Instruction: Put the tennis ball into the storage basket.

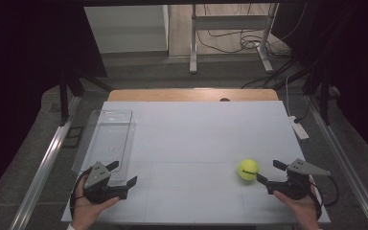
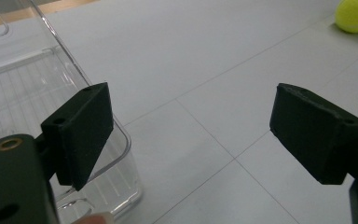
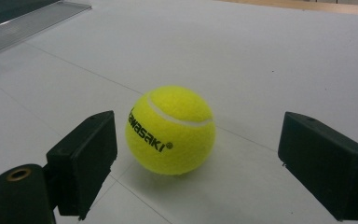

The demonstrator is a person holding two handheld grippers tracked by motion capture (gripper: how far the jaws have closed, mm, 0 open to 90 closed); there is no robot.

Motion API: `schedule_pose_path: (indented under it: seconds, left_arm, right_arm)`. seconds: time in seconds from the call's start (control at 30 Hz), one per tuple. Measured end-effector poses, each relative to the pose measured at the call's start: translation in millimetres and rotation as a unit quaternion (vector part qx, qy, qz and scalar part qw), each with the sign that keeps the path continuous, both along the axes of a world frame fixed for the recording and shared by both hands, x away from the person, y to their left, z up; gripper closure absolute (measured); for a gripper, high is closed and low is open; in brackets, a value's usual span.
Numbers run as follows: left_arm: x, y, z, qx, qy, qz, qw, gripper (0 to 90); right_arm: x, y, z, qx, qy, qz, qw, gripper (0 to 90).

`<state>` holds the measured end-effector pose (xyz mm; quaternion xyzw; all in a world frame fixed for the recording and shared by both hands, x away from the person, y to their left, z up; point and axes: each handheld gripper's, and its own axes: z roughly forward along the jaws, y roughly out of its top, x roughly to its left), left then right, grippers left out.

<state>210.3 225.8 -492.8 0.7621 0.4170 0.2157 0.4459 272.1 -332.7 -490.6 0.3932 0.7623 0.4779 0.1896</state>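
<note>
A yellow tennis ball (image 1: 248, 169) with black lettering rests on the white table, right of centre near the front. My right gripper (image 1: 269, 171) is open just to the ball's right. In the right gripper view the ball (image 3: 171, 130) lies a little ahead of the wide-apart jaws, nearer the left one, touching neither. My left gripper (image 1: 123, 173) is open at the front left, beside the near end of a clear plastic tray (image 1: 106, 139). In the left gripper view its gripper (image 2: 189, 135) holds nothing, the tray's corner (image 2: 121, 140) sits by the left jaw, and the ball (image 2: 357, 15) is far off.
The white table top (image 1: 191, 134) has a wooden strip along its far edge. A white remote-like object (image 1: 298, 128) lies at the right edge. Metal rails run along both sides, and cables and a stand are on the floor behind.
</note>
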Motion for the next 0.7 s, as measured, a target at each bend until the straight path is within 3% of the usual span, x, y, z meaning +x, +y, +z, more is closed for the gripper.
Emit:
schedule_pose_path:
  seconds: [0.7]
  left_arm:
    - [-1.4,-0.8,6.6,0.001,-0.005,0.005,1.0,13.9]
  right_arm:
    - [3.3,0.1,-3.7,-0.001,0.004,0.004,1.0,11.7]
